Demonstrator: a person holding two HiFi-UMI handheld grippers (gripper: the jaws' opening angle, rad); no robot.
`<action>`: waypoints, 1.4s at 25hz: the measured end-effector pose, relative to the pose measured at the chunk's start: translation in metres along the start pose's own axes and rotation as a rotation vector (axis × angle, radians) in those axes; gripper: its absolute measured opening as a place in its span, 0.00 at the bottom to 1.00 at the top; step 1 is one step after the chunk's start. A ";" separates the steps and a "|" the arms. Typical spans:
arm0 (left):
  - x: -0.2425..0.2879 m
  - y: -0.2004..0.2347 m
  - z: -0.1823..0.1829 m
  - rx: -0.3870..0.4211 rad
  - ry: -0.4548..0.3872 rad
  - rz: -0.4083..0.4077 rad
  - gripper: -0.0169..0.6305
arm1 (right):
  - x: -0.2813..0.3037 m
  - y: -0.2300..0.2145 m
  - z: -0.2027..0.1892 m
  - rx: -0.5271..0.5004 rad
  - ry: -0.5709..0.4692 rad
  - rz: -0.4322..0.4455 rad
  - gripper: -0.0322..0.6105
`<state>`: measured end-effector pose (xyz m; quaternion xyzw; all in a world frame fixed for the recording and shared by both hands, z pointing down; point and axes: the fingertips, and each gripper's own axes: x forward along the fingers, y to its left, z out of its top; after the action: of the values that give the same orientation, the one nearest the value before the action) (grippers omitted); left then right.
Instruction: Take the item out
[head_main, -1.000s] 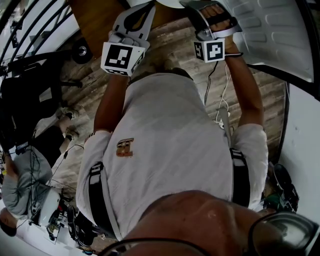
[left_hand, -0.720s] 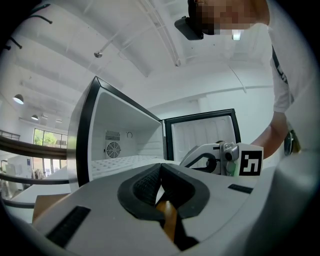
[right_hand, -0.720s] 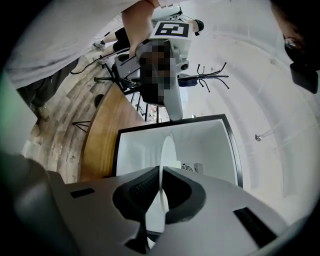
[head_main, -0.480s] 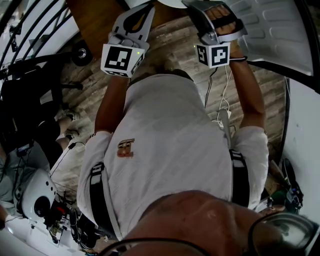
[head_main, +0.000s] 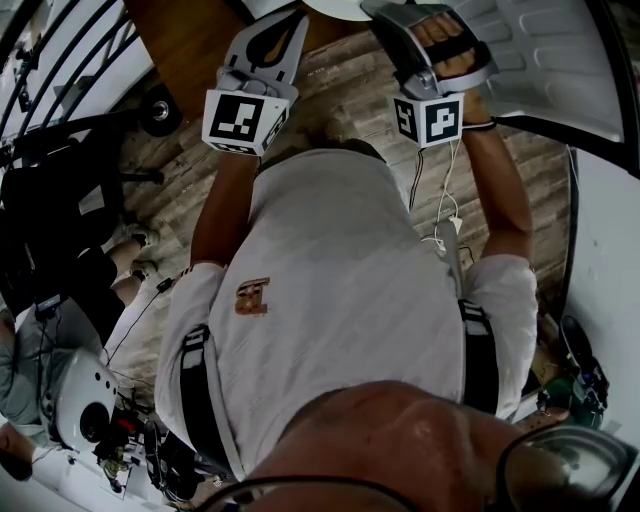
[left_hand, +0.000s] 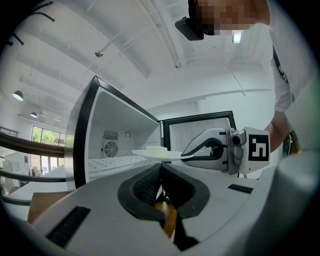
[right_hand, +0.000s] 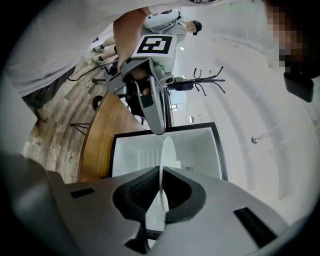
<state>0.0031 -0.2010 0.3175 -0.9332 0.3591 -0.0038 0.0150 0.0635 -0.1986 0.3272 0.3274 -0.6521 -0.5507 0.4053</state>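
Extraction looks well along to us: the white plate (left_hand: 159, 153), with a pale lump on it, is pinched at its rim by the right gripper (right_hand: 161, 172), whose pads are closed on the thin edge; it hangs level at the mouth of the open white cabinet (left_hand: 117, 130) rather than on the ribbed shelf inside. We judge that what is left is to draw it fully clear of the open door (left_hand: 197, 131) and set it down somewhere, perhaps on the wooden table (right_hand: 97, 140) that the cabinet appears to stand on. The left gripper (left_hand: 161, 175) has its jaws together on nothing and does no work; it points level at the cabinet, to the left of the right one. In the head view both forearms reach far forward; the right hand (head_main: 447, 42) wraps its handle, marker cube (head_main: 428, 118) nearest us.
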 end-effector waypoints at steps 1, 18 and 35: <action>0.001 -0.002 -0.001 -0.001 0.000 -0.001 0.05 | -0.002 0.000 0.000 -0.002 -0.001 0.000 0.11; -0.001 0.002 0.000 -0.008 -0.008 -0.001 0.05 | -0.008 -0.009 0.009 -0.007 -0.011 0.000 0.11; -0.005 0.010 0.005 -0.014 -0.010 -0.012 0.05 | -0.003 -0.015 0.016 -0.011 0.000 0.007 0.11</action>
<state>-0.0076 -0.2050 0.3118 -0.9354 0.3534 0.0033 0.0102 0.0502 -0.1910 0.3105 0.3230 -0.6500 -0.5530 0.4091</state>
